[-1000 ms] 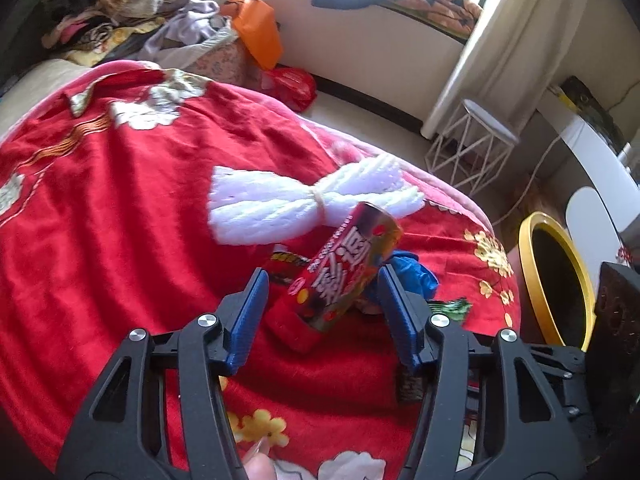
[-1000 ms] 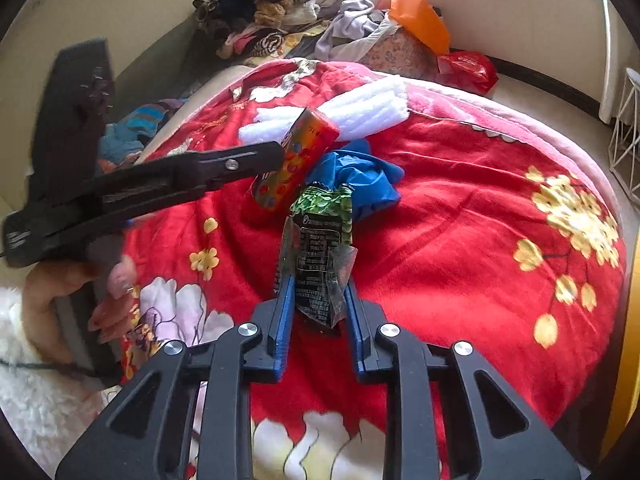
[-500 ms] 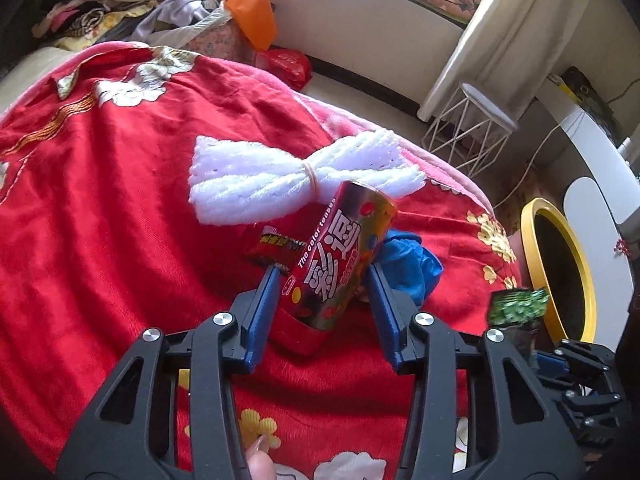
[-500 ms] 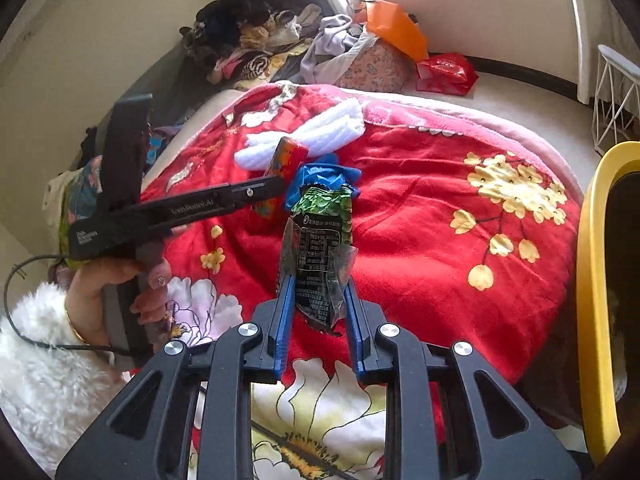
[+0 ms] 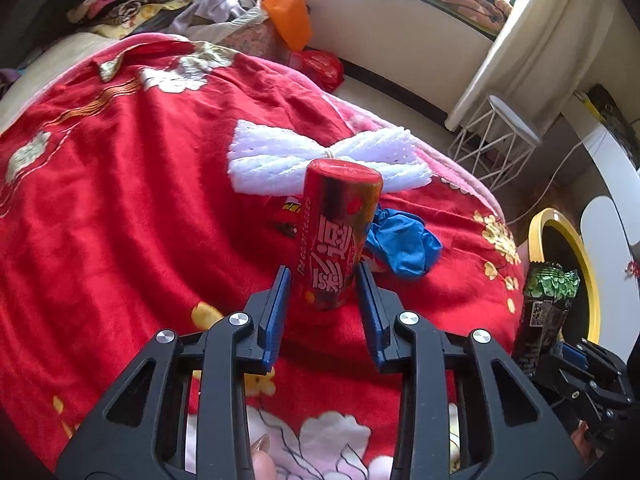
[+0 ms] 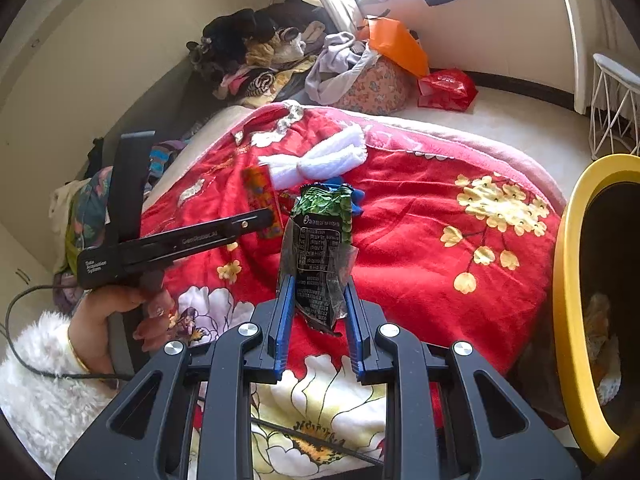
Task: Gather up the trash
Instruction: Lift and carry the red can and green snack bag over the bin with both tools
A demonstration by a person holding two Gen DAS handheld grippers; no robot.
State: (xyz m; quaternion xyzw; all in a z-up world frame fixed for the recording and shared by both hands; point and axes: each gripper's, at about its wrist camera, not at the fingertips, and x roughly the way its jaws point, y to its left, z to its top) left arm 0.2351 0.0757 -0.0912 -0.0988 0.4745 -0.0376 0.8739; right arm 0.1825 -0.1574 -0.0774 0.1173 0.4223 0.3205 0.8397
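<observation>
From the left wrist, your left tongs (image 5: 323, 280) are clamping the red snack tube (image 5: 335, 236), now lifted upright off the bed (image 5: 120, 200) rather than lying tilted as a second ago. From the right wrist, your right tongs (image 6: 317, 305) are pinching the green wrapper (image 6: 318, 256), and the yellow bin (image 6: 568, 280) is swinging closer, so both pieces are ready to drop.

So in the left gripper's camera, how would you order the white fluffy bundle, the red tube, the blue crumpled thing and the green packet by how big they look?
1. White bundle, the widest.
2. Red tube, held close to the lens by the left gripper, so its real size may be smaller.
3. Blue crumpled piece and green packet look alike; the right gripper hides the packet's lower part.
</observation>
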